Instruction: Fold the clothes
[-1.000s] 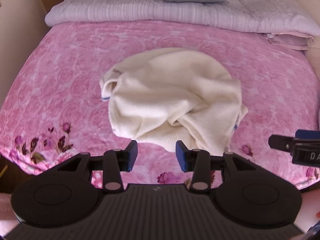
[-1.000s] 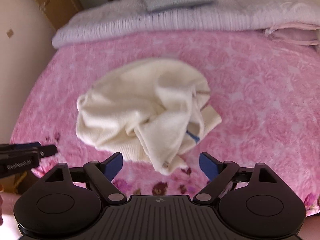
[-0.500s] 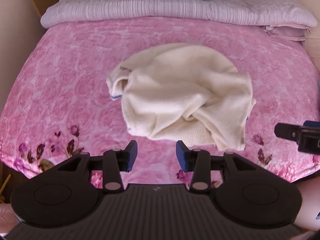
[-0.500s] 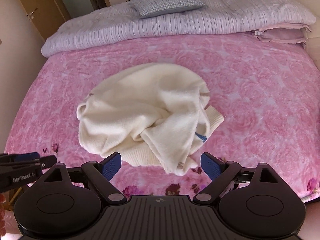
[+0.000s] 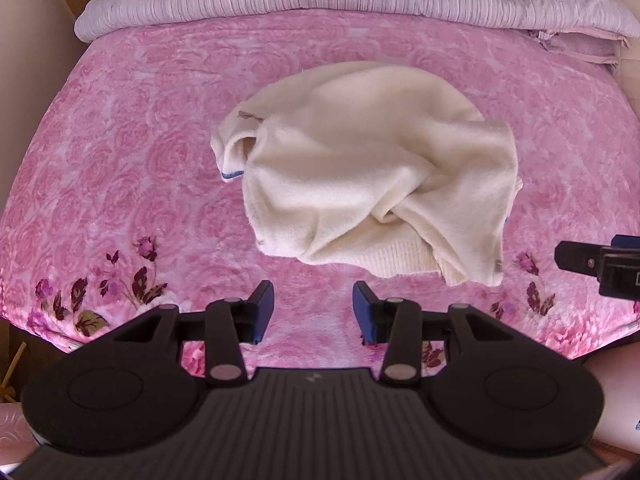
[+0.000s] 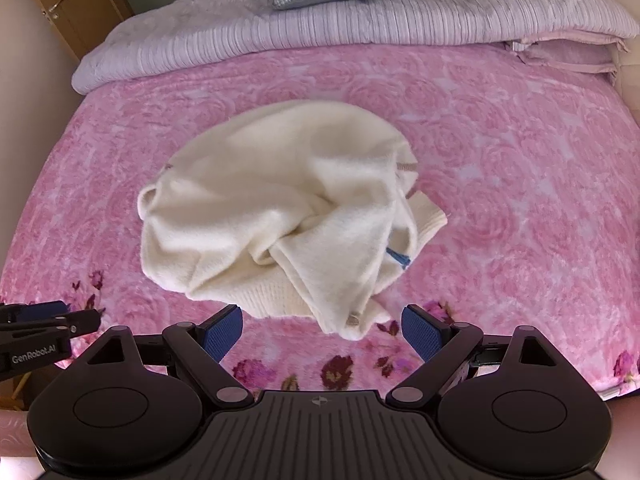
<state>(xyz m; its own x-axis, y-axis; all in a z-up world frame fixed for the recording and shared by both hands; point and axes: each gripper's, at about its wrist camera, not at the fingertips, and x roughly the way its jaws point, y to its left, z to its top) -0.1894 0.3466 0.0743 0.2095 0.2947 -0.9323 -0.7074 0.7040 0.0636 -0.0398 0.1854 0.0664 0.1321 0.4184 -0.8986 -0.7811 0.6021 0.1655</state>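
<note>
A crumpled cream sweater (image 5: pixel 372 184) lies in the middle of the pink floral bed (image 5: pixel 132 152). The left gripper (image 5: pixel 313 312) hovers at the near edge, partly spread and empty; the right gripper (image 6: pixel 319 330) gapes wide, empty too.

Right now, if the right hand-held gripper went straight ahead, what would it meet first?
Probably the near hanging corner of the cream sweater, which lies just beyond the open right hand-held gripper; depth is uncertain, so it might brush the pink blanket first.
</note>
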